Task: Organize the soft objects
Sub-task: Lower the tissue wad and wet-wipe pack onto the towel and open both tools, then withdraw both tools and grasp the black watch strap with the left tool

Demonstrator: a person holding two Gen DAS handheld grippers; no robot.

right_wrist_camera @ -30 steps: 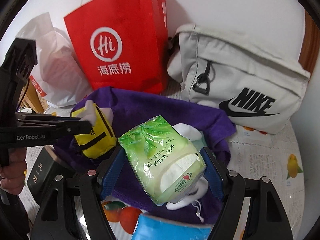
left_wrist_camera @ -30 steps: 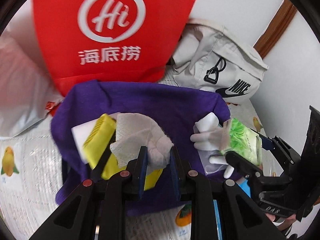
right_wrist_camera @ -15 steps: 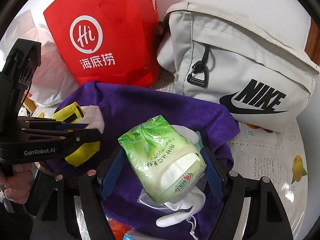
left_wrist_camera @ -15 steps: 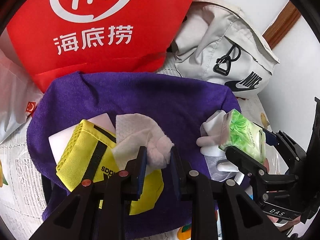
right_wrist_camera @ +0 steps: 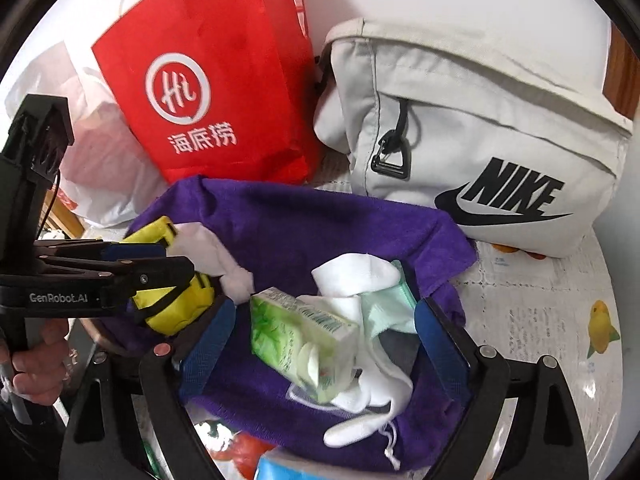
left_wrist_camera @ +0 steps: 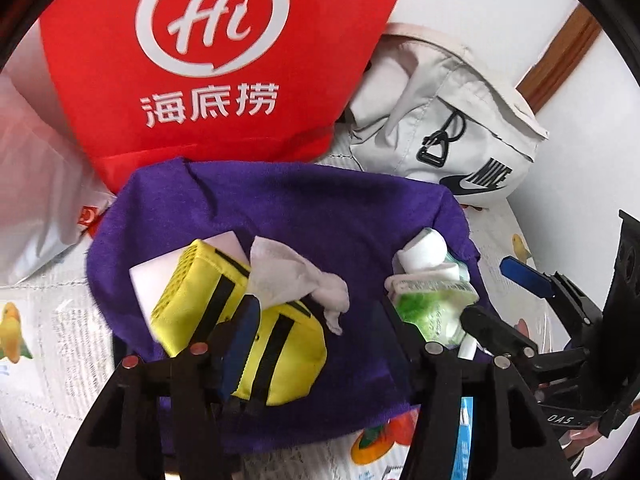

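A purple towel (left_wrist_camera: 320, 216) is draped over a container & lines it like a nest; the container's own walls are hidden, so can't tell what kind it is. In the towel: a yellow pouch (left_wrist_camera: 240, 320) w/ black straps, leaning on a white foam block (left_wrist_camera: 148, 280); a crumpled white tissue (left_wrist_camera: 296, 276) lying on top of the pouch; a green tissue pack (right_wrist_camera: 300, 336); white socks (right_wrist_camera: 360, 284) plus a pale mint cloth (right_wrist_camera: 388, 308) under & behind the pack.

Left claw (left_wrist_camera: 316, 344): jaws have just been opening, now about half apart. The tissue sits just ahead of & between the fingers, free of the pads; the left pad lies over the pouch.

Right claw (right_wrist_camera: 324, 340): jaws have just been opening, now wide. The tissue pack lies tilted between the fingers on the socks, w/ a gap to each pad, so nothing is gripped.

Beyond both claws: a red paper bag (right_wrist_camera: 216, 92) standing upright, a grey Nike bag (right_wrist_camera: 480, 140) right of it, a white plastic bag (right_wrist_camera: 92, 140) to the left. All sit on a surface w/ a printed cloth (right_wrist_camera: 540, 300). A hand (right_wrist_camera: 36, 364) holds the left claw's handle.
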